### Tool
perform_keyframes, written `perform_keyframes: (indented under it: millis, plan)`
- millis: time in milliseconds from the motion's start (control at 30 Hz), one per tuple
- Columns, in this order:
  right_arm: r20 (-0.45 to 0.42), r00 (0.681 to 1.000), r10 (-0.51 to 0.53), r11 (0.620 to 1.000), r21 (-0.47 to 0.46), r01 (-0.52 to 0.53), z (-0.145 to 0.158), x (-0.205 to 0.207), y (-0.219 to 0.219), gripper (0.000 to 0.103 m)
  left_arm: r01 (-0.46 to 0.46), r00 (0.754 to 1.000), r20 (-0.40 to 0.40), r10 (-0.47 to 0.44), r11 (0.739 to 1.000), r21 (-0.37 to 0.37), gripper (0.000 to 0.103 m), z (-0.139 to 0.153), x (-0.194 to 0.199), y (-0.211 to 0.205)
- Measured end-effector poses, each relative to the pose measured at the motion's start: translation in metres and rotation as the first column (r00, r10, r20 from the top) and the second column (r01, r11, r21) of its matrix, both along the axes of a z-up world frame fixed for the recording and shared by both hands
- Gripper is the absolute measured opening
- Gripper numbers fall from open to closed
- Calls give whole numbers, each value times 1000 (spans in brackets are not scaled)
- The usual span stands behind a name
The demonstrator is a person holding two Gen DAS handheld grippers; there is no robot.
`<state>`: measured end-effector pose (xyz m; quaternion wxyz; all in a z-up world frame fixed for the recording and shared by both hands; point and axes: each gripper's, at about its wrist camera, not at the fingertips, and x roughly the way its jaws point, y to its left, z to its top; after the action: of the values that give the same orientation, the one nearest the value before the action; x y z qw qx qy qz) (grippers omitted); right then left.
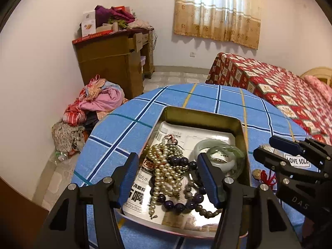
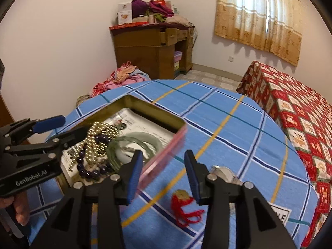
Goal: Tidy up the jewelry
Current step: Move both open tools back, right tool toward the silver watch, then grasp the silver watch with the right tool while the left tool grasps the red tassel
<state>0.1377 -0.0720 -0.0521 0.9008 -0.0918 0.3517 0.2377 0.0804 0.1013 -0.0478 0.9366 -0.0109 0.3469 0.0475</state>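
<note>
A metal tin (image 1: 244,132) (image 2: 157,112) lined with printed paper sits on the blue plaid tablecloth. It holds a pearl necklace (image 1: 166,172) (image 2: 97,132), a dark purple bead bracelet (image 1: 178,206) (image 2: 89,173), a grey bead strand (image 1: 204,210) and pale green jade bangles (image 1: 226,151) (image 2: 134,143). My left gripper (image 1: 168,180) is open and empty above the beads. My right gripper (image 2: 164,176) is open and empty just right of the tin, above a coin charm with red cord (image 2: 183,205) (image 1: 266,175). A silver watch (image 2: 225,173) lies behind its right finger.
The round table (image 2: 238,124) is covered by the blue plaid cloth. A bed with a red patterned cover (image 2: 294,112) stands at the right. A wooden desk (image 1: 112,62) with clutter and a pile of clothes (image 1: 91,108) are at the far left.
</note>
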Motion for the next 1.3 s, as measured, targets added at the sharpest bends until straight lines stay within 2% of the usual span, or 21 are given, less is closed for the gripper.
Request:
perform_keyframes:
  millis: [100, 300, 467, 700, 1000, 1067, 1100, 1133, 1300]
  plan:
    - [0, 999, -38, 999, -3, 38, -4, 1, -19, 44, 10, 1000, -1, -10, 999, 30, 59, 1, 0, -15]
    - [-8, 988, -156, 988, -20, 156, -12, 7, -67, 44, 68, 998, -8, -68, 998, 8, 59, 1, 2, -46]
    - [-36, 976, -215, 977, -16, 215, -19, 16, -93, 44, 82, 996, -28, -81, 995, 59, 59, -3, 7, -75]
    - [-62, 986, -155, 988, -5, 155, -19, 21, -86, 44, 61, 997, -46, -58, 996, 70, 59, -11, 15, -87]
    - [-104, 991, -82, 993, -91, 72, -37, 29, -57, 44, 45, 997, -61, -41, 997, 58, 59, -17, 15, -85]
    - [-114, 990, -89, 991, -105, 77, -40, 30, -57, 37, 51, 997, -62, -48, 997, 50, 59, -18, 16, -86]
    - [-122, 988, -96, 991, -108, 83, -41, 31, -59, 25, 57, 997, -60, -54, 997, 48, 59, -18, 15, -88]
    - [-125, 987, -103, 990, -113, 89, -42, 31, -61, 19, 63, 997, -56, -60, 997, 49, 59, -18, 14, -89]
    - [-112, 983, -147, 983, -124, 133, -40, 22, -83, 16, 92, 995, -41, -90, 995, 45, 59, -14, 10, -98]
